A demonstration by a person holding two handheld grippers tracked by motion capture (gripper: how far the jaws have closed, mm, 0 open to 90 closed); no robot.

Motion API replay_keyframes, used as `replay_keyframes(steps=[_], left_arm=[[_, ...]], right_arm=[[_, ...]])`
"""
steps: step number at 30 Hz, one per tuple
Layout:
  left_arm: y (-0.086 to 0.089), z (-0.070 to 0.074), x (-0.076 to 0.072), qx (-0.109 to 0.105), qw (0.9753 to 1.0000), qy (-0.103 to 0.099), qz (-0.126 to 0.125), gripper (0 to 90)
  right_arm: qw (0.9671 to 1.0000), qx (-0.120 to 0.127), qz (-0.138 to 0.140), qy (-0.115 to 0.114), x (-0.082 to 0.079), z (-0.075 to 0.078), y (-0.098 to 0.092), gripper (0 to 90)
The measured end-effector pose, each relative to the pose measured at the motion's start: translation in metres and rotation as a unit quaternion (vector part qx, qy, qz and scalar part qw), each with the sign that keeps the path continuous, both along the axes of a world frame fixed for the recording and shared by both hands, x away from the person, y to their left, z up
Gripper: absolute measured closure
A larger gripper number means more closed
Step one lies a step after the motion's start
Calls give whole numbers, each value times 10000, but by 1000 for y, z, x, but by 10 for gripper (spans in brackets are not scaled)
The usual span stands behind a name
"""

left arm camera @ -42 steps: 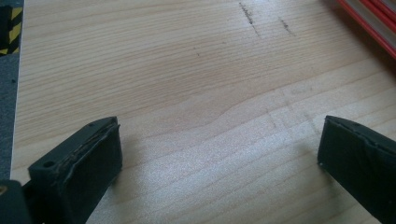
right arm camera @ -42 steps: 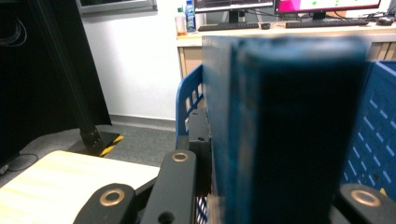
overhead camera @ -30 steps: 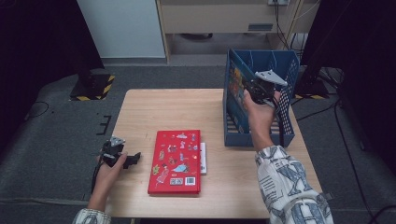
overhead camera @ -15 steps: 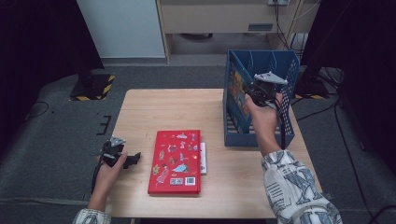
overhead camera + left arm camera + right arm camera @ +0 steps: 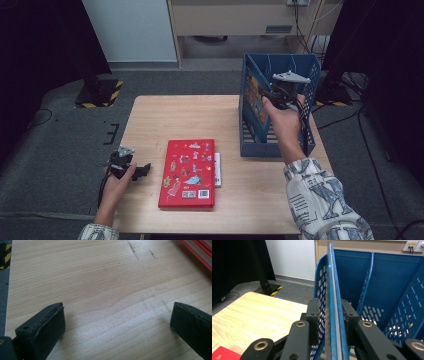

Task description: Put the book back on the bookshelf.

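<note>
A blue slotted file rack (image 5: 303,67) stands on the right side of the wooden table (image 5: 190,117). A thin blue picture book (image 5: 254,96) stands upright in its left compartment. My right gripper (image 5: 271,95) is shut on that book's top edge. In the right gripper view the book's edge (image 5: 333,282) runs straight up between the pads (image 5: 314,315), with the right gripper (image 5: 331,313) closed on it. A red book (image 5: 189,172) lies flat at the table's front. My left gripper (image 5: 145,169) rests open on the bare wood to its left, with the left gripper (image 5: 117,322) holding nothing.
A white booklet edge (image 5: 218,170) pokes out under the red book's right side. The red book's edge (image 5: 197,252) shows at the top right of the left gripper view. The rack's inner dividers (image 5: 368,282) stand right of the held book. Dark floor surrounds the table.
The right hand has shifted only slightly at the rack, still holding the book. The left hand and the red book have not moved.
</note>
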State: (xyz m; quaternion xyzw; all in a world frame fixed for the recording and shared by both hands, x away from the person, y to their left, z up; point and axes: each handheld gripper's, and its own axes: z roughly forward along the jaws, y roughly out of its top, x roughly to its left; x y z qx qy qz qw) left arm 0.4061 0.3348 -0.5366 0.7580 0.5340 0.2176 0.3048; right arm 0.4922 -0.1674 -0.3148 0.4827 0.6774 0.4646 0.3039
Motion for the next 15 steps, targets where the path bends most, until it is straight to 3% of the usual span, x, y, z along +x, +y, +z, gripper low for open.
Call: replay_keyframes(steps=[15], left_arm=[[0,0,0,0,10000,0,-3,0]], right_arm=[[9998,-154,40,112,8,10,3,733]])
